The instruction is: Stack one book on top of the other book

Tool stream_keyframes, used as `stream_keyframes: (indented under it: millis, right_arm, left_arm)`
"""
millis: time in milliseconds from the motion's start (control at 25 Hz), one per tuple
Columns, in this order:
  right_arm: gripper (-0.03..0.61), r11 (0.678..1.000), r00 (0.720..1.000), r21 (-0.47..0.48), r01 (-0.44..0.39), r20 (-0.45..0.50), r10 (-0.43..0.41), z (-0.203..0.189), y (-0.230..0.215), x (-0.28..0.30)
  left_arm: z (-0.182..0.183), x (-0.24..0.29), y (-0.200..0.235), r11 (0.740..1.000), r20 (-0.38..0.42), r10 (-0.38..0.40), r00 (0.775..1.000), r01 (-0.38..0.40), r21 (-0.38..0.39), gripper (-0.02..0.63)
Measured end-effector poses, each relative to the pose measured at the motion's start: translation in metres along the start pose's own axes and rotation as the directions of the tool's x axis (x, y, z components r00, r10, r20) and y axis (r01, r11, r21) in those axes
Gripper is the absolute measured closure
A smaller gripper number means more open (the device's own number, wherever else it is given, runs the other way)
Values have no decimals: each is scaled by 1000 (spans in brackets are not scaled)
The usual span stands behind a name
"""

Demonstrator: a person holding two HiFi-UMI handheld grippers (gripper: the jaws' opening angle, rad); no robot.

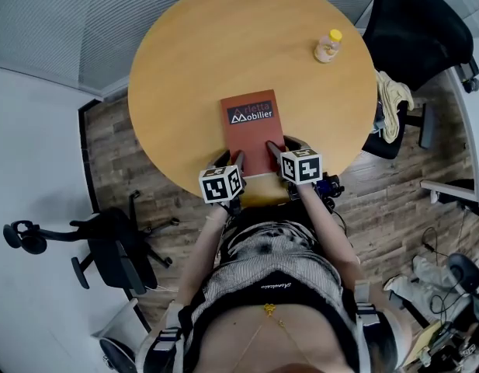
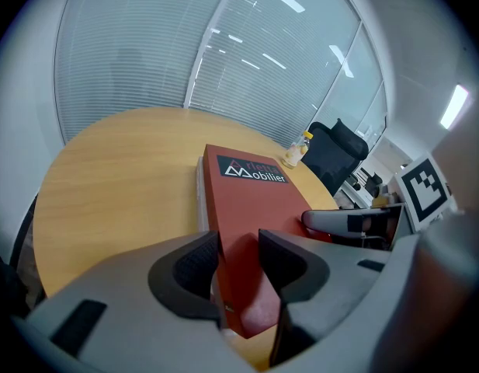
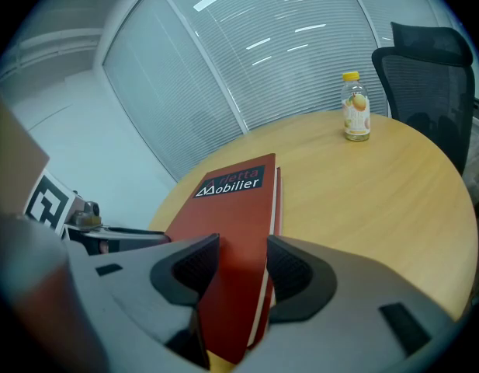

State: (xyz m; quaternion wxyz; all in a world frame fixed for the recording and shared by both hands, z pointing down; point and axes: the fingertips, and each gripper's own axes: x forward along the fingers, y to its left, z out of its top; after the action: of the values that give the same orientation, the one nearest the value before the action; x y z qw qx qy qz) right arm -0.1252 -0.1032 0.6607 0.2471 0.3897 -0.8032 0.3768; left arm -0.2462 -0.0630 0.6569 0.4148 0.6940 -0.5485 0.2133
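Observation:
A red book [image 1: 251, 130] with "Mobilier" on its cover lies on the round wooden table [image 1: 223, 45], its near end by the table's front edge. Only this one book shows clearly. A pale strip [image 2: 199, 196] runs under its left side, and I cannot tell whether that is a second book. My left gripper [image 1: 231, 160] is shut on the book's near left corner [image 2: 239, 286], one jaw over the cover and one outside the edge. My right gripper [image 1: 282, 144] is shut on the near right corner, where the book [image 3: 231, 200] and its page edge pass between the jaws.
A small bottle with a yellow cap [image 1: 328, 47] stands at the table's far right, also seen as the bottle [image 3: 354, 107]. A black office chair [image 1: 414, 29] with a cloth [image 1: 394, 99] stands to the right. Another chair [image 1: 107, 247] is on the left floor.

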Motion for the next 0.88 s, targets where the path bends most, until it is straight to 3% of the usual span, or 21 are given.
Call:
stream_keyframes:
  millis: [880]
  right_arm:
    - [385,1000,1000,1,-2,14,2,0,0,0]
  left_arm:
    - [0,0,1,1000,13,-2,1000,3,-2,444]
